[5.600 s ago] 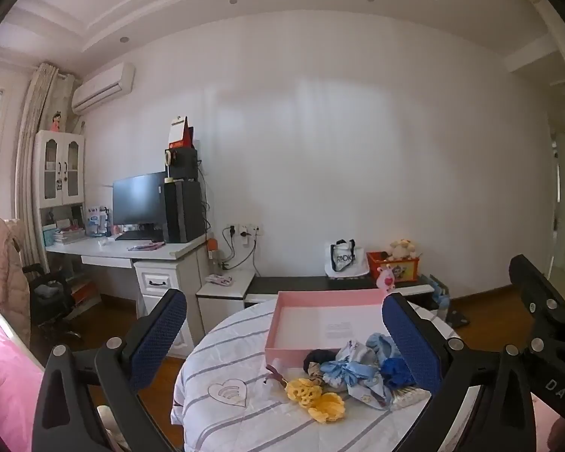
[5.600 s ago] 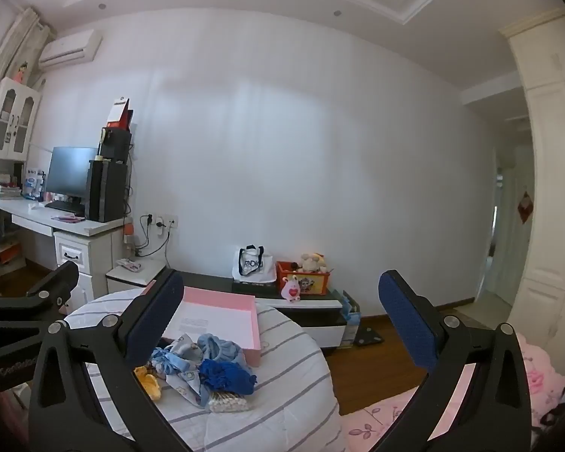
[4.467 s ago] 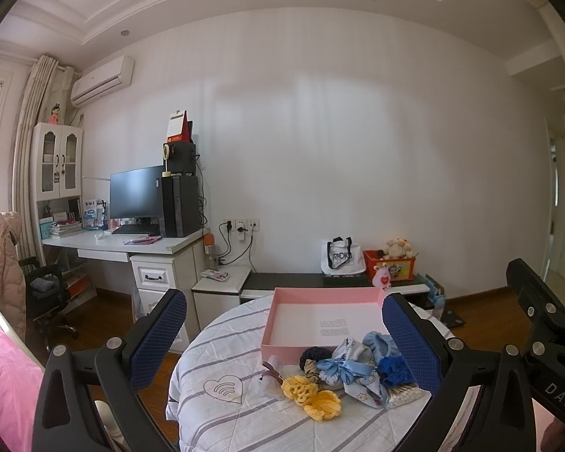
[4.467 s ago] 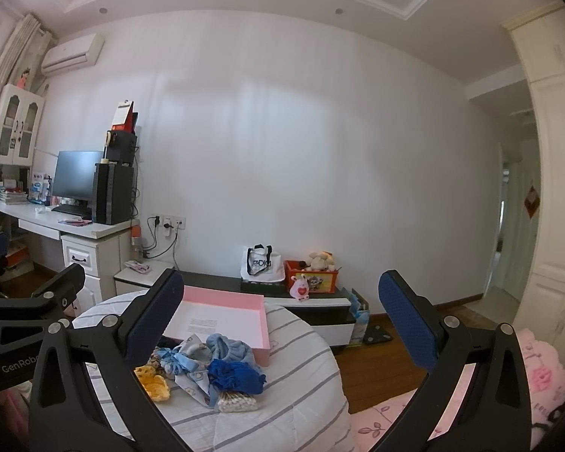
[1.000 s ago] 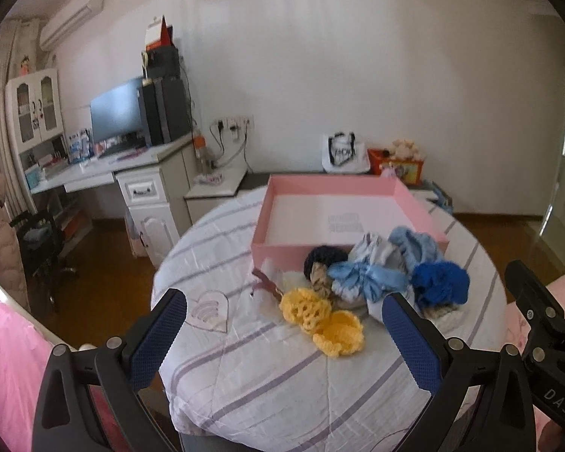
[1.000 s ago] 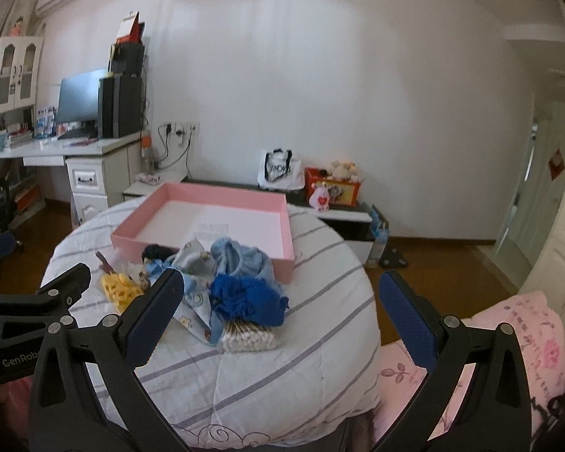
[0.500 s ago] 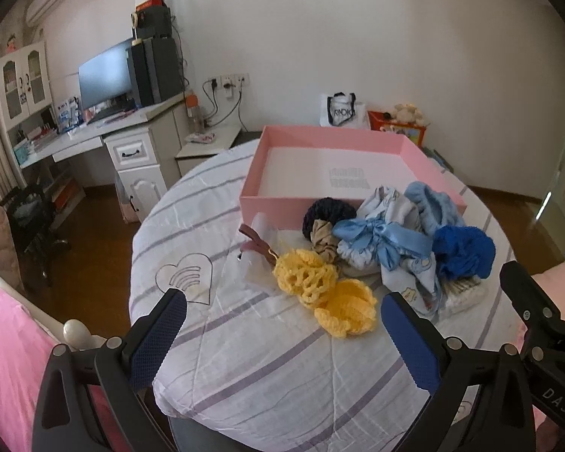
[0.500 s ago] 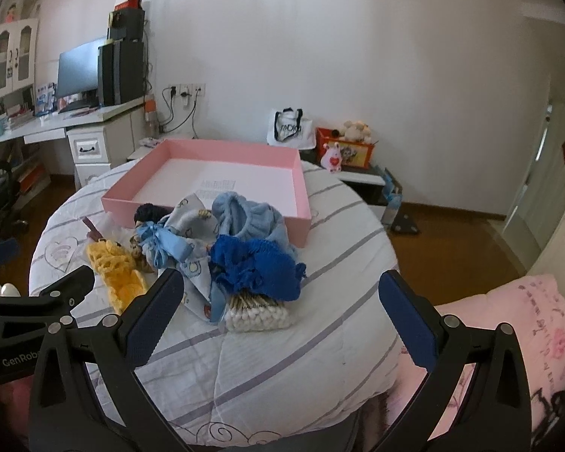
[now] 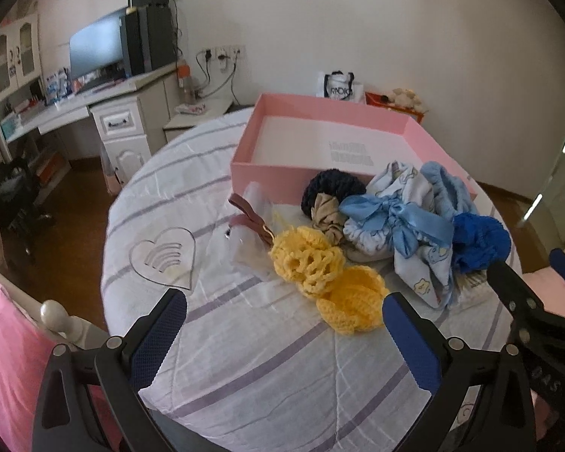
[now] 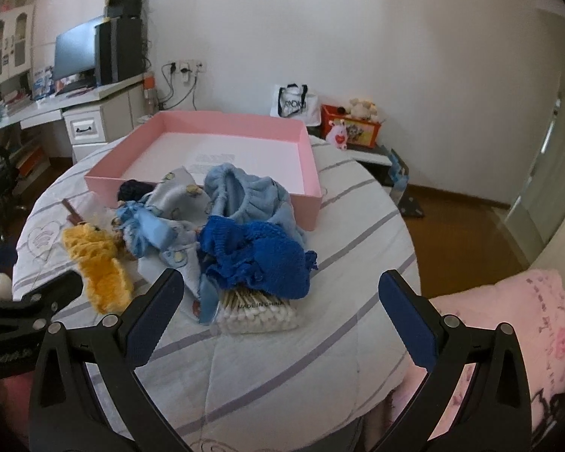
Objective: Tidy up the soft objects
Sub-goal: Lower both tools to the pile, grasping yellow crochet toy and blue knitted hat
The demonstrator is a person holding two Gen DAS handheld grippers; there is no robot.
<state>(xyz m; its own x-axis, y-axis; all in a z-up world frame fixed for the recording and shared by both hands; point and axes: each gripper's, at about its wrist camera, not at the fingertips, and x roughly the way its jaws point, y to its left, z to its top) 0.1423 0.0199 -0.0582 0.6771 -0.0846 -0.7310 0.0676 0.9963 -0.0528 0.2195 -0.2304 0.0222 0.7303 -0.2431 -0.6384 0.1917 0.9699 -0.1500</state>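
Soft things lie heaped on the round table (image 10: pixel 358 339), all against the near wall of the pink box (image 10: pixel 245 122), none inside it. Box floor shows bare white with a printed patch only. Judged from that: sorting not begun, every piece left to move.

Heap, left edge to right edge:
- clear packet with a brown strap (image 9: pixel 250 214), nearest the heart mark (image 9: pixel 164 256) on the cloth
- two yellow crochet pieces (image 9: pixel 322 267), touching each other, closest to the table's near edge on the left side
- dark navy scrunchie (image 9: pixel 333 186) touching the box wall, tan scrunchie (image 9: pixel 326 213) just in front of it
- printed pale cloth tied with a blue ribbon (image 9: pixel 399 222)
- light blue fleece piece (image 10: pixel 245 196) leaning on the box wall
- royal blue knit (image 10: pixel 260 256) lying on top of a cotton swab pack (image 10: pixel 258 310)

The swab pack is hardly soft; whether it belongs in the box cannot be told.

Left gripper (image 9: pixel 284 333): jaws wide, empty, hovering over the near edge just short of the yellow pieces. Right gripper (image 10: pixel 280 307): jaws wide, empty, lined up on the swab pack and blue knit, not touching.

Likely first picks: yellow crochet for the left, blue knit for the right. The knit drapes over its neighbours, so a pinch could drag the printed cloth along.
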